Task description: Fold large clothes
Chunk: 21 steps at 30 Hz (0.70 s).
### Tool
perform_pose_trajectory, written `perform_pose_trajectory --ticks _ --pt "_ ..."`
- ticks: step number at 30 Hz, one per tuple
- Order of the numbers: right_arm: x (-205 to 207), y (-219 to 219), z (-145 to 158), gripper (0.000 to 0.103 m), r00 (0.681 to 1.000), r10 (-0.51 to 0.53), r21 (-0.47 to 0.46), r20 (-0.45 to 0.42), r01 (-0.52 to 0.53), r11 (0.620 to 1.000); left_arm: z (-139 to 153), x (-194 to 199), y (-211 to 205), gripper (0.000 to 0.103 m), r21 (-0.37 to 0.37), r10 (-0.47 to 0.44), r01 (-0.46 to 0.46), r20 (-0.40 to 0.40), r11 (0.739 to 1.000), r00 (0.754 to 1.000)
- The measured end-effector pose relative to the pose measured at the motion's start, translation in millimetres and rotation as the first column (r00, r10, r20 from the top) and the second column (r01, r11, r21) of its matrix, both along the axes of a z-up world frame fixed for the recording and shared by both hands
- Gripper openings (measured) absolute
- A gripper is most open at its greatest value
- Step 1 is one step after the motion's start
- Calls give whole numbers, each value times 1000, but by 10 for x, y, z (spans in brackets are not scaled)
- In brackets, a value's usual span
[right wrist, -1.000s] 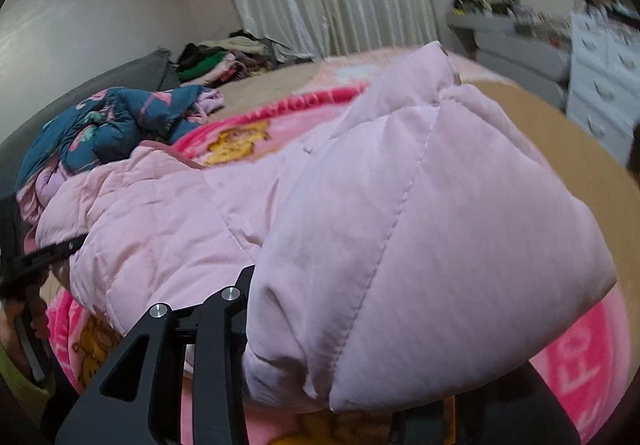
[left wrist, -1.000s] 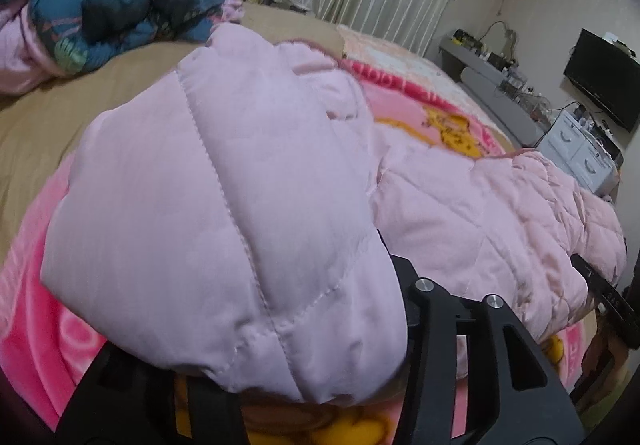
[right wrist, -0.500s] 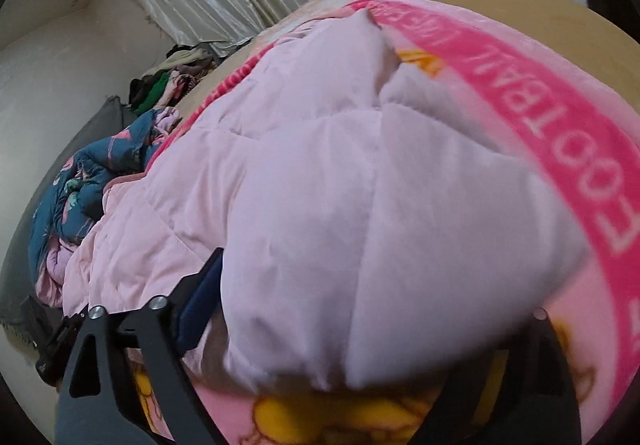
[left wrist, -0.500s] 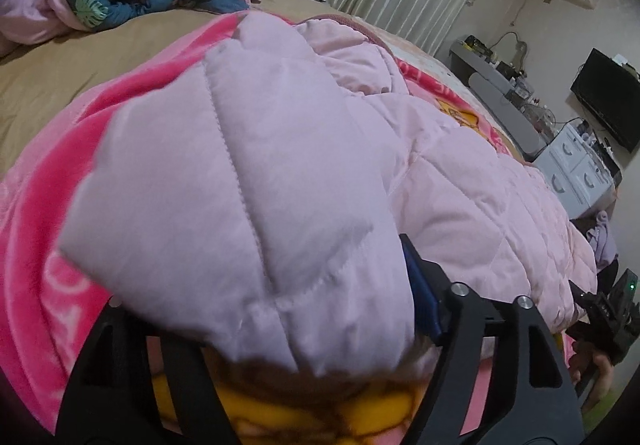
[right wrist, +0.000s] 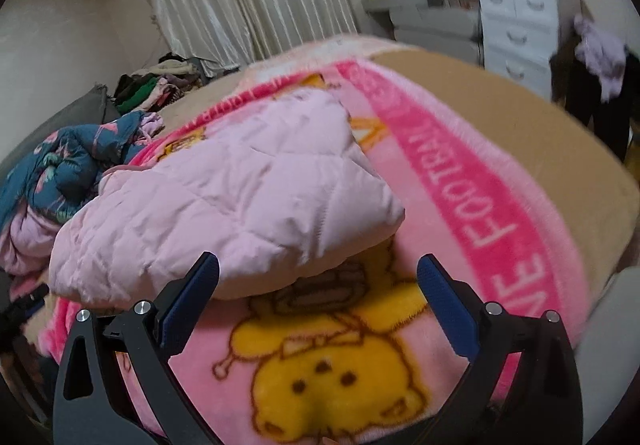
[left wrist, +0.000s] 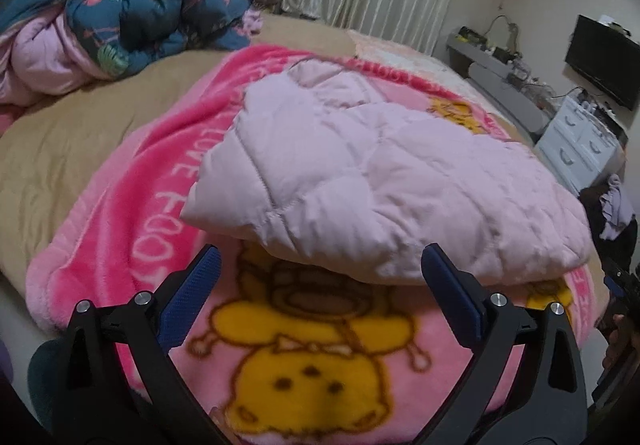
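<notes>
Both grippers have let go of the pink quilted jacket (left wrist: 380, 181) and drawn back from it since a second ago, when each clamped a bunched corner. The left gripper (left wrist: 320, 285) is opening, nothing between its jaws; the right gripper (right wrist: 318, 285) is opening too, its jaws bare. The jacket lies folded on the pink cartoon blanket (left wrist: 304, 357), its near edge just beyond both sets of fingertips. Judged from here, the puffy layers could spring apart unpressed, and the top fold may slide toward the far side. Bare blanket lies open near and to the right in the right wrist view; a blue floral quilt (left wrist: 140, 5) sits well apart at far left.
</notes>
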State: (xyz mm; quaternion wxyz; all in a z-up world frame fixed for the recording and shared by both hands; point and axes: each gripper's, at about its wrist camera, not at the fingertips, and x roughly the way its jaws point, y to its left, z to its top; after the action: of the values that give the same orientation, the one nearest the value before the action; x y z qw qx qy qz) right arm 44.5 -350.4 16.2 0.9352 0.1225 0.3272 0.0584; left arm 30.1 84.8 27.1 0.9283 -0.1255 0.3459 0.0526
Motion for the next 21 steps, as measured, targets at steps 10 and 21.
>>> perform_pose_trajectory --ticks 10,21 --pt "-657 453 411 99 982 111 -80 151 -100 992 225 -426 -395 94 85 -57 49 103 995 993" --pt "-985 1020 287 99 971 211 -183 114 -188 965 54 -574 -624 94 58 -106 100 97 993 990"
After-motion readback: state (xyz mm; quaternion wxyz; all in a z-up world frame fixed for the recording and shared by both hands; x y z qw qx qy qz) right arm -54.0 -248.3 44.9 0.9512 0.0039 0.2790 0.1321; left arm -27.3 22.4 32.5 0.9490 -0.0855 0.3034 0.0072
